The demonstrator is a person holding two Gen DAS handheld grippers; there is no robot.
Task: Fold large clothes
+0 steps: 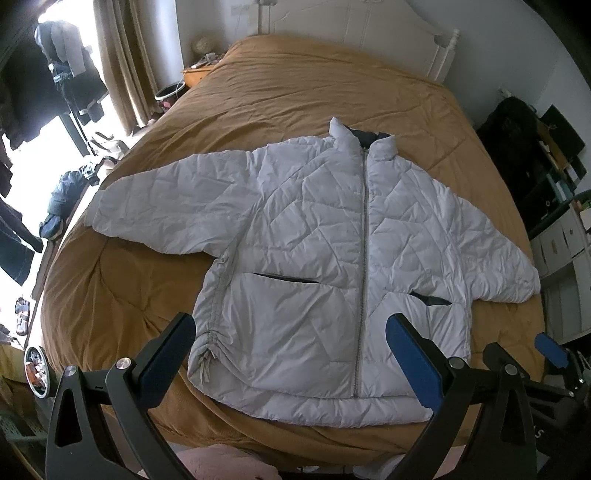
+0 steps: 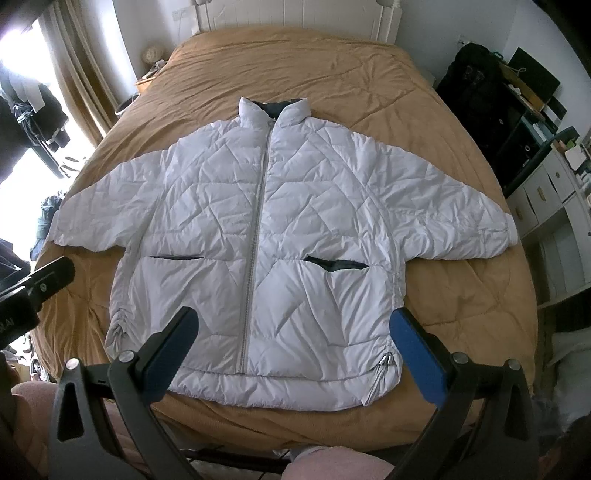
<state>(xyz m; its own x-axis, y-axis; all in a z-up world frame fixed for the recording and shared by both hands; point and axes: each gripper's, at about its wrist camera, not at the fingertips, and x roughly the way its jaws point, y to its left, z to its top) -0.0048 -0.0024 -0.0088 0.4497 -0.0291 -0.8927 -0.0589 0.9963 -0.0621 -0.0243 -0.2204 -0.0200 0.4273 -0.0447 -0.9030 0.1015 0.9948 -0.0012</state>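
A white quilted puffer jacket (image 1: 317,236) lies flat, front up and zipped, on the brown bedspread (image 1: 295,92), sleeves spread to both sides, collar toward the headboard. It also shows in the right wrist view (image 2: 280,221). My left gripper (image 1: 290,332) is open and empty, held above the jacket's hem near the foot of the bed. My right gripper (image 2: 293,325) is open and empty, also above the hem; it shows at the right edge of the left wrist view (image 1: 546,350).
The bedspread (image 2: 295,59) covers the whole bed up to a white headboard (image 1: 388,26). Curtains and hanging clothes (image 1: 66,74) are on the left. Shelves and a dark bag (image 2: 476,81) stand on the right. Clutter lies on the floor left of the bed.
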